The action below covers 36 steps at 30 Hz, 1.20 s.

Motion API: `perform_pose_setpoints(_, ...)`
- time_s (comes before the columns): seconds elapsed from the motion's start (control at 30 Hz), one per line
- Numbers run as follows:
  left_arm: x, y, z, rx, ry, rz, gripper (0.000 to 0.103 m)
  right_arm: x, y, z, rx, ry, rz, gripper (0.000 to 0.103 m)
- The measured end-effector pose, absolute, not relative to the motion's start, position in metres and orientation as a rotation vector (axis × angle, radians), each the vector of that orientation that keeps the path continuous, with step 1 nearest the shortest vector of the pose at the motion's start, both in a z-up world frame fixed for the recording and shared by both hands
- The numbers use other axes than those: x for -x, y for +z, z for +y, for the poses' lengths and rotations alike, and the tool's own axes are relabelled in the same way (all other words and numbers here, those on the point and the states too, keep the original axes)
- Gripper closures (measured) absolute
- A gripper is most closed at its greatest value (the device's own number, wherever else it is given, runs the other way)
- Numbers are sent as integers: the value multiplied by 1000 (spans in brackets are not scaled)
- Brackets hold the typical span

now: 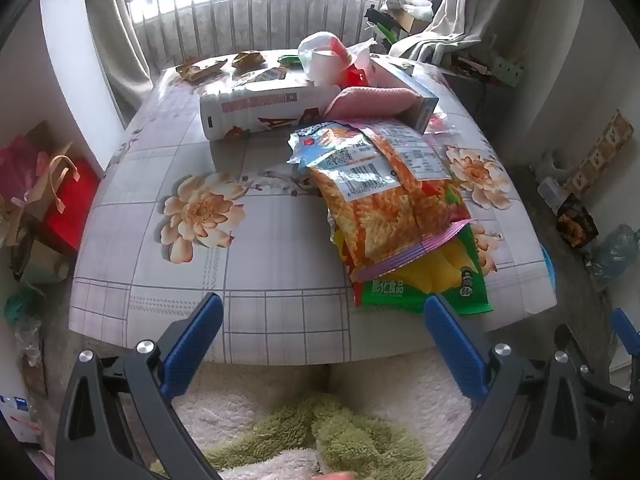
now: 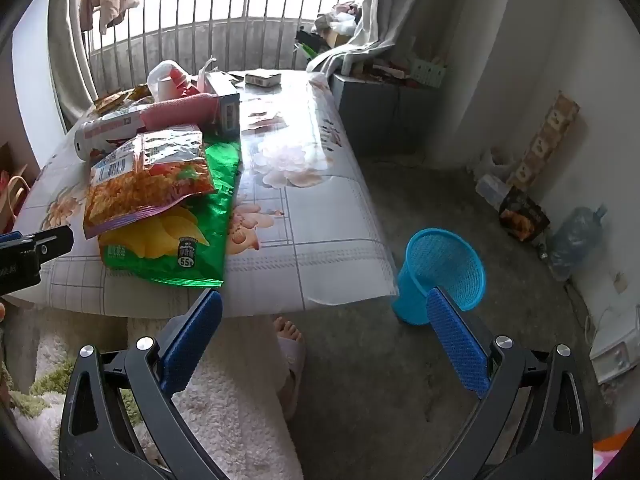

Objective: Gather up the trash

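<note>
Trash lies scattered over the flower-patterned table (image 1: 280,240): an orange snack bag (image 1: 384,200) sits on top of a green chip bag (image 1: 448,280), hiding most of it, so only the green bag's near end and right edge show. Behind them a white carton (image 1: 260,112) lies on its side, with a pink cloth (image 1: 372,100) resting against a blue-grey box (image 1: 420,100) just beside it. A white plastic bag (image 1: 320,56) further back wraps something red and white — its contents are hard to make out. Small crumpled wrappers (image 1: 224,66) sit at the far edge, washed out by glare from the barred window (image 1: 280,8).

The left gripper (image 1: 320,308) hovers over the near table edge, its blue fingers (image 1: 192,344) spread wide with nothing between them. The right gripper (image 2: 326,304) is likewise spread and empty, held lower, below and off the table's near right corner. A blue mesh bin (image 2: 440,272) stands on the floor beside that corner; the right finger cuts off part of its rim, and from the left wrist view only a sliver shows past the table edge. The bin looks empty, though its bottom is not visible.

A bare foot (image 2: 288,332) in a slipper peeks out beside a fluffy white garment (image 2: 224,400), which covers the lower frame.
</note>
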State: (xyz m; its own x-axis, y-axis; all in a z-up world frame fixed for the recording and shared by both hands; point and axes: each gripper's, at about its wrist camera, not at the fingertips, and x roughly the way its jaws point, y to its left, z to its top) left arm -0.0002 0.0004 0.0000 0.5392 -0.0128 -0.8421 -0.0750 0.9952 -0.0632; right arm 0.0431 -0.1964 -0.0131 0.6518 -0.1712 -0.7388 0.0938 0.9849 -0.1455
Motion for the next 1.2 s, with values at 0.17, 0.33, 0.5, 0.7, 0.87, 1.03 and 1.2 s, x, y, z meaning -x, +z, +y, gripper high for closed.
perform_pose_setpoints(0.17, -3, -1, -6, 80, 23, 1016, 4, -44, -13, -196, 95, -146, 849, 6)
perform_pose_setpoints(0.33, -1, 3, -9, 62, 11, 1013, 4, -45, -11, -197, 90, -144, 852, 6)
perform_pose_setpoints(0.5, 2, 1, -6, 69, 2, 1011, 4, -48, -9, -195, 101, -139, 850, 6)
perform_pose_setpoints(0.7, 2, 0, -7, 74, 5, 1013, 4, -45, -9, -190, 107, -131, 839, 6)
perform_pose_setpoints(0.87, 2, -1, -7, 73, 3, 1013, 4, -45, -8, -189, 109, -131, 837, 6)
perform_pose_setpoints(1.03, 2, -1, -8, 73, 4, 1018, 4, -45, -7, -189, 110, -130, 839, 6)
perform_pose_setpoints(1.2, 3, 0, -7, 72, 8, 1011, 4, -46, -7, -189, 112, -128, 840, 6)
